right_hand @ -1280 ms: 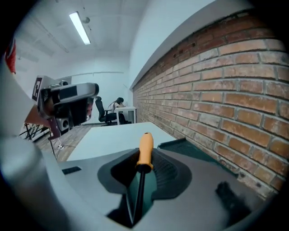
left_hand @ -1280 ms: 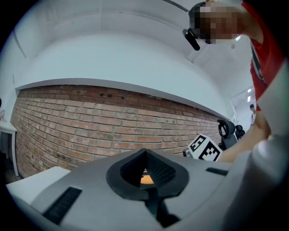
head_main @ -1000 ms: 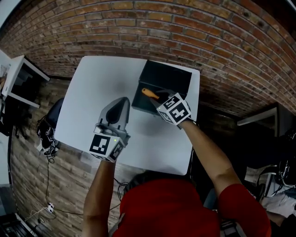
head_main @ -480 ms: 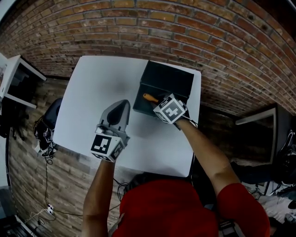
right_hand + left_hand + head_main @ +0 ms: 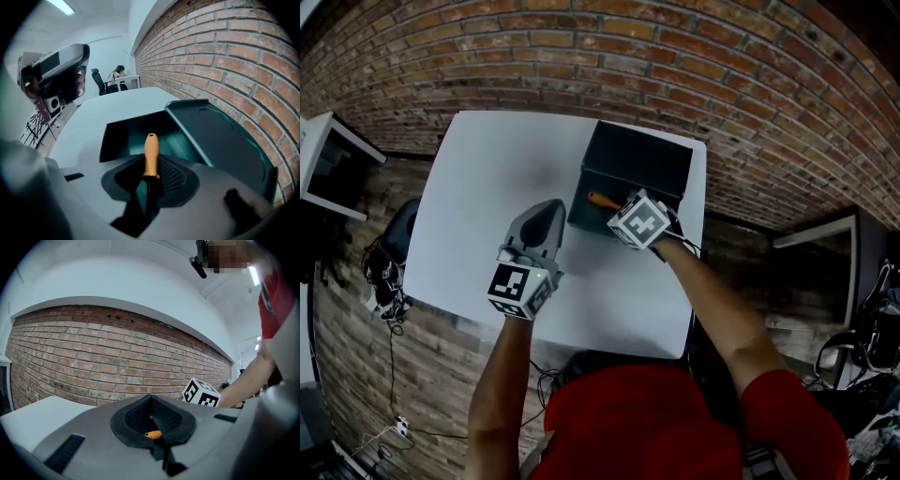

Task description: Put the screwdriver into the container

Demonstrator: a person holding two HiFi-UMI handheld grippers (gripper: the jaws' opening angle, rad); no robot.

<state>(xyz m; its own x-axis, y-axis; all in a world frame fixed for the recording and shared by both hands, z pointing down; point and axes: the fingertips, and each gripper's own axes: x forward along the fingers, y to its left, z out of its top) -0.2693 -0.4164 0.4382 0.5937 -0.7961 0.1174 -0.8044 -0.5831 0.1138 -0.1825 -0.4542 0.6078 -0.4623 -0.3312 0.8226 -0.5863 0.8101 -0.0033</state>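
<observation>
A dark green container (image 5: 642, 159) stands open at the far right of the white table (image 5: 487, 169), its lid (image 5: 220, 136) tipped back toward the brick wall. My right gripper (image 5: 623, 214) hovers at the container's near rim, shut on the black shaft of the screwdriver (image 5: 602, 200). The orange handle (image 5: 151, 152) points forward over the container's hollow (image 5: 122, 136). My left gripper (image 5: 546, 214) rests above the table's middle, left of the container, jaws closed to a point with nothing in them. The right gripper's marker cube (image 5: 201, 392) shows from the left gripper view.
A brick wall (image 5: 694, 56) runs behind the table. A white desk (image 5: 333, 164) stands at the far left, with cables (image 5: 389, 281) on the floor below it. The table's right edge lies close beside the container. A seated person (image 5: 118, 72) is far off.
My right gripper has shifted slightly left and in toward the container with the screwdriver. The left gripper has stayed about where it was.
</observation>
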